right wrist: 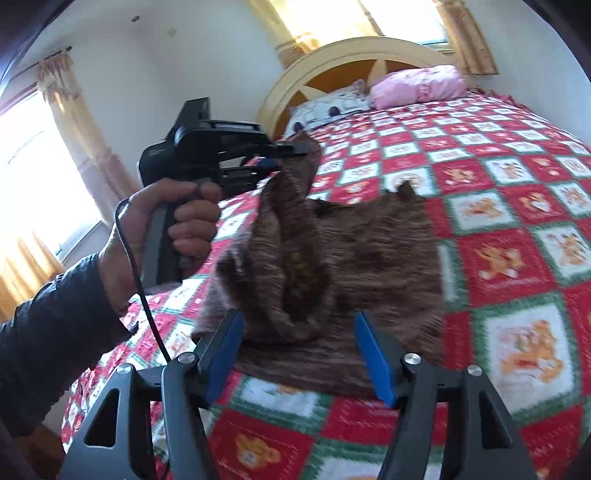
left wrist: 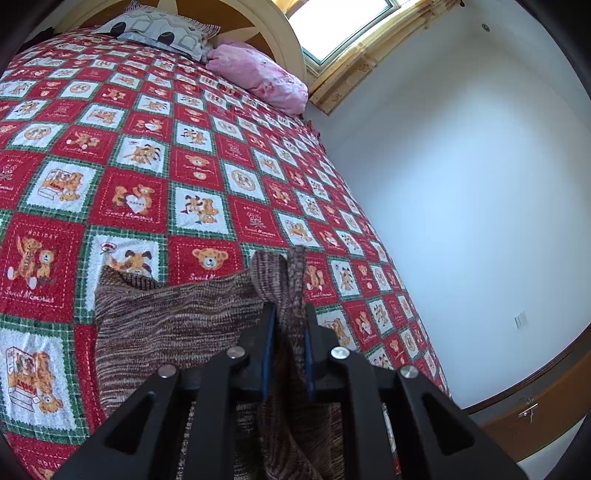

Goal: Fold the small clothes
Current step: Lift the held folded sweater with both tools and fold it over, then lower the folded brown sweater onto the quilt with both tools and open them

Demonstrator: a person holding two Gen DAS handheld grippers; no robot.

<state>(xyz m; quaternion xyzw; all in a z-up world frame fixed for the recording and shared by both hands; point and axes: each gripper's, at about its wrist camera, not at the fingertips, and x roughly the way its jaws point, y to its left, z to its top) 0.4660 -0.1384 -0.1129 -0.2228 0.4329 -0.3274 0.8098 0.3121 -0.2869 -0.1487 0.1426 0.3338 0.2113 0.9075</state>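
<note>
- Red, white and green patchwork bedspread (left wrist: 140, 199) with teddy bears covers the bed under us, and our work lies on it.
- Closest to us, our right gripper (right wrist: 299, 332) hangs with its blue pads (right wrist: 373, 354) spread wide, holding nothing, just above the near edge of the garment.
- Our left gripper (left wrist: 288, 325) has its fingers pinched onto a bunched fold of the brown knit garment (left wrist: 173, 317), lifting that part clear of the bed.
- We see the rest of the garment lying spread on the bedspread, draping down from the raised fold.
- Our left hand (right wrist: 166, 225) grips the tool's handle at the bed's left side.
- Farther back, a pink pillow (left wrist: 258, 75) and a grey patterned pillow (left wrist: 162, 31) rest against the cream headboard (right wrist: 351, 55).
</note>
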